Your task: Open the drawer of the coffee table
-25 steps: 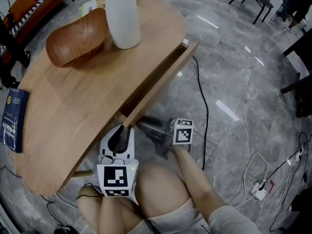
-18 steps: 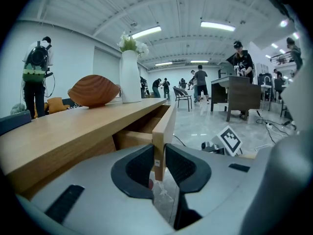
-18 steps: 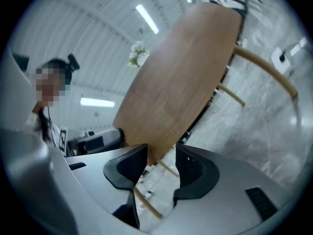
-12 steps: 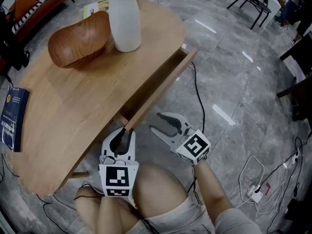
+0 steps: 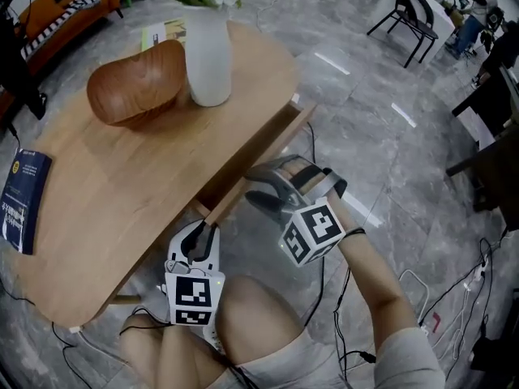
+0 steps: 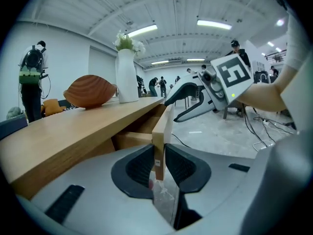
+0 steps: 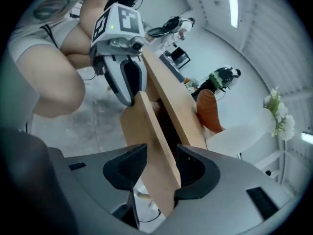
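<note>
The coffee table has an oval wooden top. Its drawer stands partly pulled out, and the long drawer front angles away from the table's edge. My left gripper is shut on the near end of that panel, and in its own view the pads press the thin drawer front from both sides. My right gripper straddles the middle of the drawer front. Its jaws stand wide around the board in the right gripper view, and no clamping shows.
On the tabletop stand a wooden bowl, a white vase with flowers and a blue book at the left edge. The person's knees are close below the grippers. Cables lie on the grey floor; a chair stands far right.
My right gripper has risen from low beside the knee, rolled over, and come to the drawer front with its jaws around the board. The left gripper has stayed on the panel's near end.
</note>
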`<state>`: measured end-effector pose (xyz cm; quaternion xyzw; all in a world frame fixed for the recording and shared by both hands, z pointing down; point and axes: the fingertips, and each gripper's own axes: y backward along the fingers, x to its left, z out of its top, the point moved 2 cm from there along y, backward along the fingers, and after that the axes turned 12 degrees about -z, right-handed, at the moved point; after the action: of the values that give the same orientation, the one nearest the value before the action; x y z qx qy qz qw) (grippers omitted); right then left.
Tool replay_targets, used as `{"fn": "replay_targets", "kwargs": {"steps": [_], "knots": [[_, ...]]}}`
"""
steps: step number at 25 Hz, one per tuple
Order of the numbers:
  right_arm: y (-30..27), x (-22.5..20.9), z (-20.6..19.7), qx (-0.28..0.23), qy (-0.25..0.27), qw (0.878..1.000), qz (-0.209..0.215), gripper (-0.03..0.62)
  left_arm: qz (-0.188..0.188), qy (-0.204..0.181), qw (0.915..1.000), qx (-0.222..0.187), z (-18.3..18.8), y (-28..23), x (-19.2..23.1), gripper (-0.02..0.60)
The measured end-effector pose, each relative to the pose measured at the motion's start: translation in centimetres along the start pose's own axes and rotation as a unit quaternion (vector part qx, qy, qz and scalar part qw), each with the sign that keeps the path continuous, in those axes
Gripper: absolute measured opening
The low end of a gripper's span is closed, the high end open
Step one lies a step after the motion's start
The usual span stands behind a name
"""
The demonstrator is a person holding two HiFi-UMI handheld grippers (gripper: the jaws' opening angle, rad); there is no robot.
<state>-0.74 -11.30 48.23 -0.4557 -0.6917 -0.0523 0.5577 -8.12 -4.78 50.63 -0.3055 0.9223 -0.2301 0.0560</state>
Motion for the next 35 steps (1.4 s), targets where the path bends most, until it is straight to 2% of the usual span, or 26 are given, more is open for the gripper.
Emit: {"fn": "replay_targets", "kwargs": {"steps": [4,10,13,17,20,24,30,35], "knots": [[-0.9,0.0,0.5,0.0,0.048,0.999,0.017,0.17,0.01,-0.01,0.9999,0.0,0.2,0.0,-0.1,0.077],[-1.6,0.3,0.1,0.007,0.06,0.997,0.05,0.167,0.015,-0.037,0.999,0.018,0.4,0.3,0.1,0.078],[-1.6,0.1,0.2,0.014,0.045,0.996,0.072,0.152,0.009,-0.039,0.9992,0.009,1.4,1.0,0.1,0.078],[-0.9,0.2,0.4,0.014,0.022,0.995,0.097,0.143,-0.015,-0.025,0.9995,-0.014,2.8,1.4,-0.5,0.078],[0.0,0.9,0.4,0.009,0.016,0.995,0.102,0.137,-0.036,-0.033,0.9988,-0.005,2.8,1.2,-1.3,0.094],[1.2,1.5,-0.1,0.005,0.005,0.995,0.1,0.132,-0.059,-0.049,0.997,0.012,2.4,0.6,-2.5,0.105],[2.5,2.2,-0.5,0.005,-0.007,0.996,0.093,0.132,-0.089,-0.049,0.9947,0.017,2.0,0.1,-4.2,0.104],[3.7,3.0,-1.0,0.006,-0.016,0.996,0.088,0.132,-0.122,-0.044,0.9916,0.0,2.6,0.1,-5.7,0.103]]}}
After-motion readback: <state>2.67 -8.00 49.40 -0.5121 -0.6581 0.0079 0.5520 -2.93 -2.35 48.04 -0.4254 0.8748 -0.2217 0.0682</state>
